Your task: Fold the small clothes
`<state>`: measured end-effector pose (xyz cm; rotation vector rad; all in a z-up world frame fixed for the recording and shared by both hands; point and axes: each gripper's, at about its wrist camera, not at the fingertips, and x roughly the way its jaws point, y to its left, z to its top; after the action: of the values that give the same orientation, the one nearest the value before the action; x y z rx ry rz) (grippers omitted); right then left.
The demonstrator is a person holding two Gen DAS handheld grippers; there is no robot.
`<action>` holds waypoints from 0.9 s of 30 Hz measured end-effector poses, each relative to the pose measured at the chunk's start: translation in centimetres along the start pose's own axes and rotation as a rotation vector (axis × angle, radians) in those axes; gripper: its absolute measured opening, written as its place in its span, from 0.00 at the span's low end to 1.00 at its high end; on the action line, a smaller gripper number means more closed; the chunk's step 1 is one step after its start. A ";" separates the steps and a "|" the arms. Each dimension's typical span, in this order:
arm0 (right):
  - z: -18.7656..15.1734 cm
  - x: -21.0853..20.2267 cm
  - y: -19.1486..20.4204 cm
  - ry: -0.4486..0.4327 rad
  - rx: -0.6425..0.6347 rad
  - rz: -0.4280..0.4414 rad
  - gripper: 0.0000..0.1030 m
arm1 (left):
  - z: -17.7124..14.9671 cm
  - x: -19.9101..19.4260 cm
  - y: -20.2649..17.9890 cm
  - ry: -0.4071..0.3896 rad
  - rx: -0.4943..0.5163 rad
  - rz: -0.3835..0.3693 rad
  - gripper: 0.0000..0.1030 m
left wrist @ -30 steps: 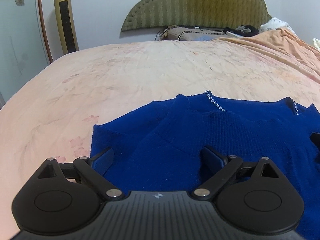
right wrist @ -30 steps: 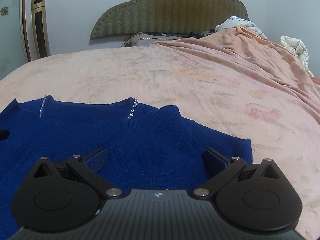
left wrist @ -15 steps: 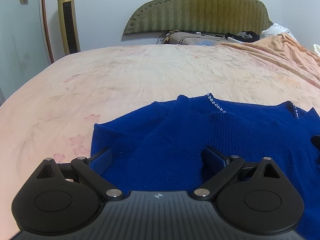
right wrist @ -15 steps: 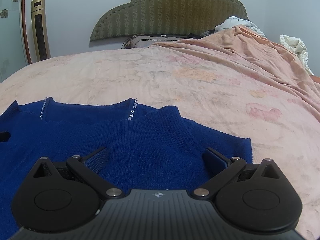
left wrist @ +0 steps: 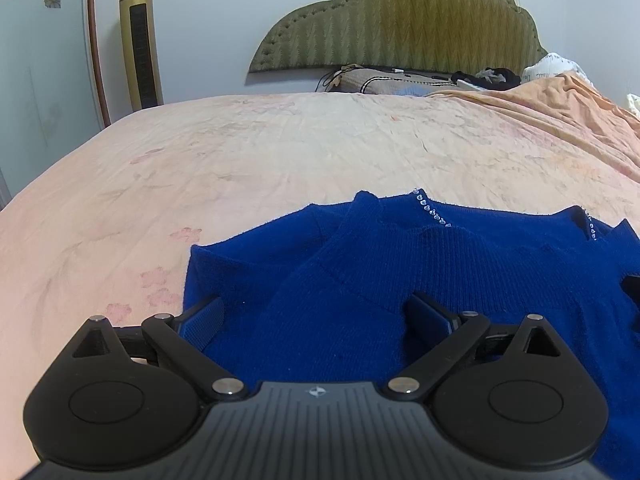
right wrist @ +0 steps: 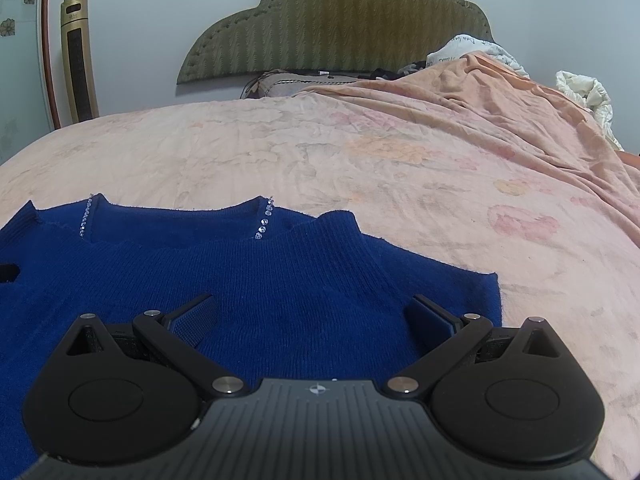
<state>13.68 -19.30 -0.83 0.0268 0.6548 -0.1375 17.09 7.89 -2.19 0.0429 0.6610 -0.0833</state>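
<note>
A royal-blue knit sweater (left wrist: 400,264) with small rhinestones at the neckline lies flat on the bed, both sleeves folded in over its body. My left gripper (left wrist: 316,312) is open, its jaws wide apart over the sweater's left part and the folded left sleeve. In the right wrist view the sweater (right wrist: 240,272) fills the lower left. My right gripper (right wrist: 312,312) is open over the sweater's right part, near its right edge. Neither gripper holds cloth.
The sweater lies on a peach floral bedspread (left wrist: 280,152). A bunched orange blanket (right wrist: 500,104) rises at the right. A green headboard (left wrist: 400,20) and pillows (left wrist: 380,82) are at the far end. A gold tower fan (left wrist: 140,40) stands left of the bed.
Both views have tilted up slightly, showing more of the wall and headboard. The sweater and the open jaws look the same.
</note>
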 end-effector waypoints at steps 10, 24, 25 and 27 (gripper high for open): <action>-0.1 0.1 -0.3 0.005 0.016 0.014 1.00 | 0.0 0.0 0.0 0.000 0.000 0.000 0.96; -0.1 0.1 -1.1 0.000 0.083 -0.087 1.00 | 0.0 0.0 0.0 0.000 0.000 -0.001 0.96; -0.2 0.1 -1.0 0.003 0.080 -0.088 1.00 | 0.0 0.0 0.0 0.000 0.000 -0.001 0.96; -0.2 0.2 -1.0 0.003 0.082 -0.086 1.00 | 0.0 0.0 0.0 -0.001 0.000 -0.001 0.96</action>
<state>13.56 -20.31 -1.03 0.0776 0.6534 -0.2466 17.08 7.91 -2.23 0.0430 0.6604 -0.0841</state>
